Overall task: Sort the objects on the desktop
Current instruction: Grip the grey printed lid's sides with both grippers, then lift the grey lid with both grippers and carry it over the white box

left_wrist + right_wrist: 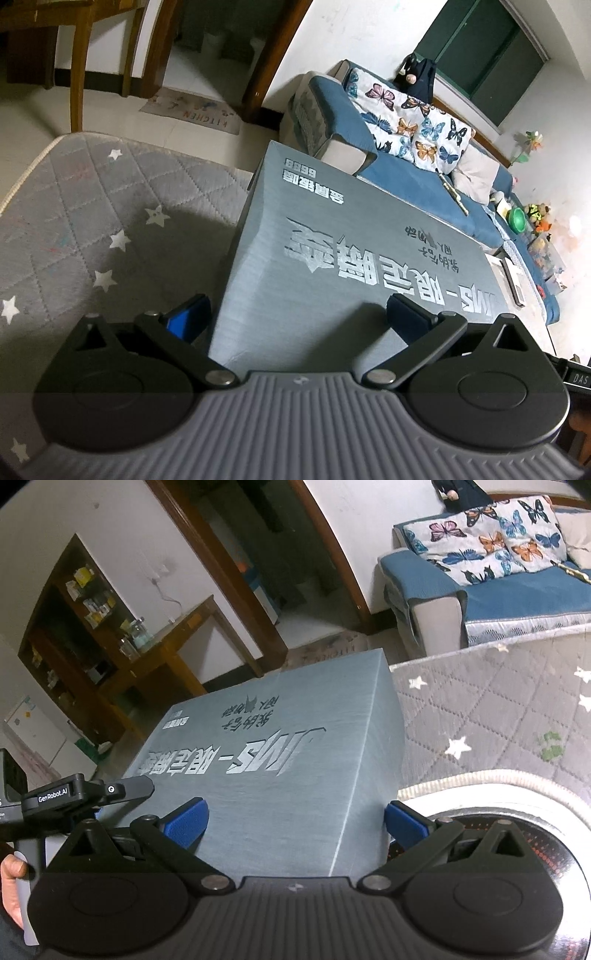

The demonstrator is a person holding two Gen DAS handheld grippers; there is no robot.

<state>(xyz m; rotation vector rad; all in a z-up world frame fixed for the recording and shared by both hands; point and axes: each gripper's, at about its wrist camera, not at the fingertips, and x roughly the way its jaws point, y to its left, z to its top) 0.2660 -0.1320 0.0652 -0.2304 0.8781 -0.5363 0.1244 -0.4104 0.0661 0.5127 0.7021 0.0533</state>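
Both tongs gape wide around a large grey-blue cardboard box (362,251) (280,760) with silver lettering. Left tongs (299,314) straddle one corner; right tongs (295,819) straddle another. Whether any pad touches cannot be told.

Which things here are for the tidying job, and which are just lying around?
For the job:
box, grey with silver writing
left gripper, open over the box
right gripper, open, a finger either side of the box

Just lying around:
star mat
sofa
butterfly cushions
kitchen rug
wooden shelf
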